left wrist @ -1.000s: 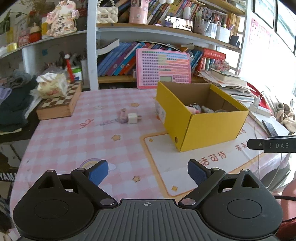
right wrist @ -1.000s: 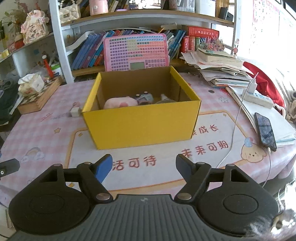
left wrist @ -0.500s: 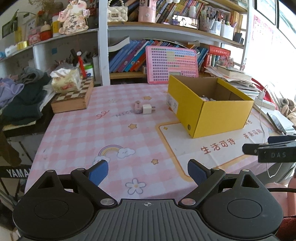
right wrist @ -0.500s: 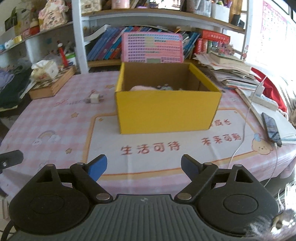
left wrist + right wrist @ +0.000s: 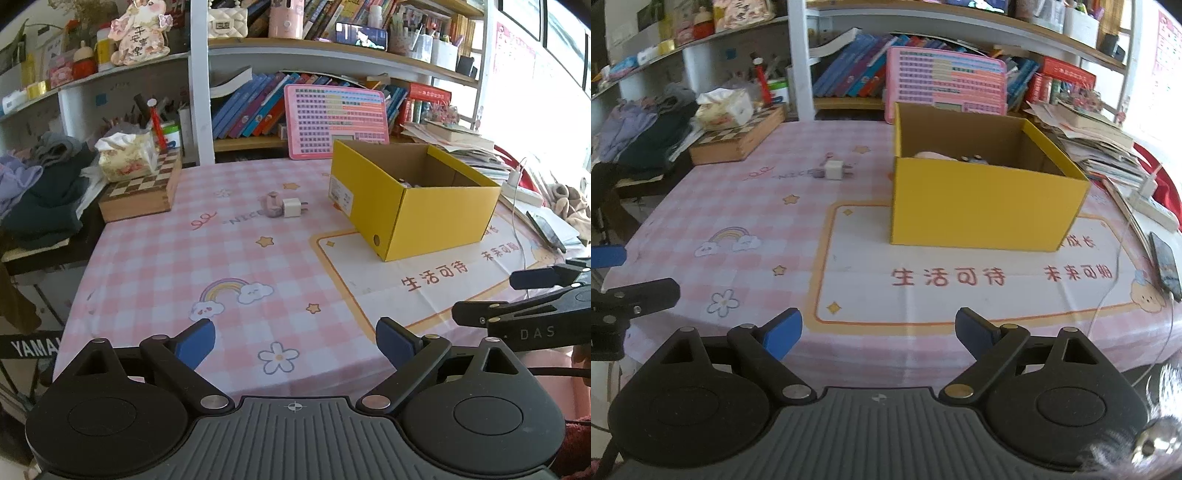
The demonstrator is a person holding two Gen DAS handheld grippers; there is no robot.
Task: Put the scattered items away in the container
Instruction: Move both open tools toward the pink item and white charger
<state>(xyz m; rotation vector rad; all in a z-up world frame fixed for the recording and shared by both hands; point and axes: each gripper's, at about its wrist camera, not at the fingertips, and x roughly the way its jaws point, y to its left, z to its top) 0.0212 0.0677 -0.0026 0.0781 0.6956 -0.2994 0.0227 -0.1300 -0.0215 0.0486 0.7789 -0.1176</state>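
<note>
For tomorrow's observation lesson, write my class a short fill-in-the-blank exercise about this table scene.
1. The open cardboard box is coloured ____.
2. The white charger plug lies on the ____ tablecloth.
3. Under the tissue pack sits a wooden ____ box.
4. Nothing lies between the pads of the left gripper, which is ____.

Answers: yellow; pink checked; chessboard; open

Home study: crammed bookshelves (image 5: 258, 103), tablecloth (image 5: 229, 258)

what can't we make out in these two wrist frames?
- Yellow box contents: near wall hides most in both views; only a pink top and small dark bits show.
- Pinkish item behind the white charger plug: too small to identify; in the right view the plug hides most of it.
- Phone: distorted at the right-view edge.
</note>
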